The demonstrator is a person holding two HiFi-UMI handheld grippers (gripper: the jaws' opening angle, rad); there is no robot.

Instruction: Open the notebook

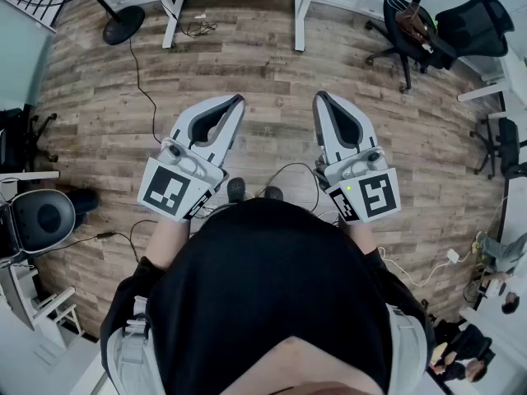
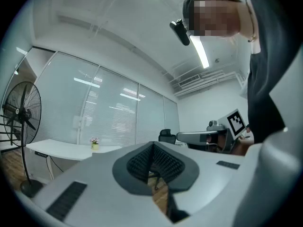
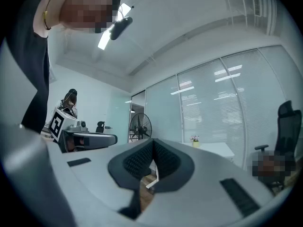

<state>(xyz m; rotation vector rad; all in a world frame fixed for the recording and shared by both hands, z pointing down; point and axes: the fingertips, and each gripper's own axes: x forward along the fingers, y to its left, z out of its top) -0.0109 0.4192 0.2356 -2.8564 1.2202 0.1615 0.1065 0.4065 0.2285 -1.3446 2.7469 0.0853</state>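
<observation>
No notebook shows in any view. In the head view my left gripper (image 1: 238,99) and right gripper (image 1: 318,96) are held side by side in front of the person's dark-clothed body, pointing forward over the wood floor (image 1: 263,72). Each has its jaws closed tip to tip with nothing between them. The left gripper view shows my left gripper (image 2: 152,146) with its ribbed pads together and the other gripper off to the right. In the right gripper view my right gripper (image 3: 152,144) is likewise closed and empty.
A standing fan's base (image 1: 123,23) and white desk legs (image 1: 174,15) are at the far side of the floor. Black office chairs (image 1: 412,23) stand at the upper right. Another chair (image 1: 41,216) is at the left. Cables (image 1: 144,89) trail over the floor.
</observation>
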